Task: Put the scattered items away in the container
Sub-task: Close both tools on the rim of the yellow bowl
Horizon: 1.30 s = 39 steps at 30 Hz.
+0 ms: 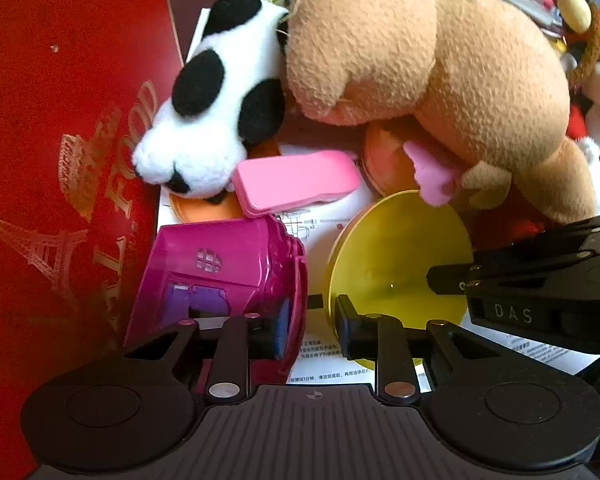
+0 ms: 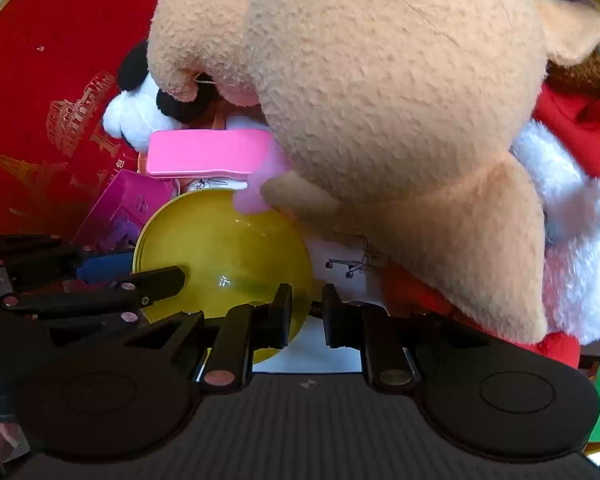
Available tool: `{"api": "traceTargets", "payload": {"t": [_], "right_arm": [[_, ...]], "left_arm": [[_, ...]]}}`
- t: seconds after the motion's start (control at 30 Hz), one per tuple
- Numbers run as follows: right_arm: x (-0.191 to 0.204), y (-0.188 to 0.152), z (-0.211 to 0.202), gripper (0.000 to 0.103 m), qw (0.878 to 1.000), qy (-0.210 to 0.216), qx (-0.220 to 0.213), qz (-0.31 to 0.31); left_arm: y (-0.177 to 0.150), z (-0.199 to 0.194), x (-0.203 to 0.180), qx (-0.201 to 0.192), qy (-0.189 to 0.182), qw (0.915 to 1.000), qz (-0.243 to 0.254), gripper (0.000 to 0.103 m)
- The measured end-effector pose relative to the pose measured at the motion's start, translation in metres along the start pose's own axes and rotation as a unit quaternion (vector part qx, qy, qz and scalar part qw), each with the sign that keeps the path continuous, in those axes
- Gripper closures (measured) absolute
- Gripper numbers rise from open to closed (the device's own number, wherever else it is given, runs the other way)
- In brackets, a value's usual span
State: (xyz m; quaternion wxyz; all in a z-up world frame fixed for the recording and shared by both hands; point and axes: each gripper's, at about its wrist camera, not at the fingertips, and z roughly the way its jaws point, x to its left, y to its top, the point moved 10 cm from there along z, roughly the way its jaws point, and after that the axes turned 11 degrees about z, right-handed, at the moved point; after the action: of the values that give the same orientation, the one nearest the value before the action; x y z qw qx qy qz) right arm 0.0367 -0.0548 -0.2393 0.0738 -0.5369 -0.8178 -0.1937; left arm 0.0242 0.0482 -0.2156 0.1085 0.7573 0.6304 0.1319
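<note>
Yellow bowl point(image 1: 396, 248) lies tilted on paper sheets point(image 1: 324, 224), among the clutter just right of the red box point(image 1: 60, 120).

Right tool point(image 2: 307, 316): jaws narrow, straddling the bowl's near rim, one finger over the inside and one outside. We cannot tell whether the pads press the rim.

Left tool point(image 1: 312, 326): released. One finger is over the bowl's opposite rim, the other at the edge of the magenta toy house point(image 1: 220, 264). We see bare paper in the gap.

The house touches the box wall.

Behind them, a pink case point(image 1: 296, 180) lies flat. The panda point(image 1: 212, 112) has its nose down against the case. The tan bear point(image 1: 440, 60) leans over the bowl's far edge.

Dark tabletop point(image 1: 188, 0) shows beyond the panda.
</note>
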Motion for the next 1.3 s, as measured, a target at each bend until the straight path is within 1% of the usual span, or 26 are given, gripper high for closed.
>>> {"api": "traceTargets", "payload": {"t": [0.17,0.3,0.47,0.53,0.7,0.73,0.77,0.8,0.93,1.0,1.1,1.3], "right_arm": [[0.0,-0.001,-0.002,0.085,1.0,-0.004,-0.002,0.001],[0.001,0.0,-0.004,0.087,1.0,-0.003,-0.006,-0.002],[0.003,0.001,-0.005,0.087,1.0,-0.002,-0.007,-0.003],[0.003,0.003,-0.007,0.088,1.0,-0.001,-0.008,-0.001],[0.0,0.004,-0.01,0.088,1.0,0.0,-0.008,0.001],[0.0,0.004,-0.011,0.088,1.0,-0.001,-0.008,0.001],[0.0,0.004,-0.011,0.088,1.0,-0.001,-0.009,0.001],[0.0,0.004,-0.012,0.088,1.0,-0.001,-0.008,0.001],[0.001,0.004,-0.013,0.091,1.0,0.002,-0.006,0.001],[0.003,0.004,-0.014,0.094,1.0,-0.001,-0.008,-0.003],[0.003,0.004,-0.016,0.094,1.0,-0.005,-0.011,-0.006],[0.003,0.006,-0.021,0.095,1.0,-0.007,-0.013,-0.006]], "left_arm": [[0.0,0.001,-0.005,0.006,0.022,0.9995,0.021,0.068],[-0.002,0.004,-0.006,0.015,0.029,0.9992,0.023,0.062],[-0.002,0.006,-0.004,0.015,0.03,0.9992,0.024,0.062],[-0.002,0.008,-0.005,0.015,0.029,0.9992,0.025,0.065],[-0.001,0.007,-0.005,0.012,0.025,0.9993,0.027,0.066],[-0.001,0.008,-0.005,0.012,0.026,0.9992,0.027,0.067],[-0.001,0.008,-0.005,0.012,0.028,0.9991,0.028,0.07],[-0.002,0.008,-0.004,0.012,0.031,0.999,0.031,0.078],[0.0,0.008,-0.008,0.008,0.035,0.9985,0.043,0.089],[0.001,0.007,-0.012,0.006,0.032,0.9986,0.043,0.092],[0.002,0.005,-0.013,0.003,0.027,0.9987,0.043,0.095],[0.002,0.001,-0.015,0.001,0.019,0.9991,0.038,0.096]]}}
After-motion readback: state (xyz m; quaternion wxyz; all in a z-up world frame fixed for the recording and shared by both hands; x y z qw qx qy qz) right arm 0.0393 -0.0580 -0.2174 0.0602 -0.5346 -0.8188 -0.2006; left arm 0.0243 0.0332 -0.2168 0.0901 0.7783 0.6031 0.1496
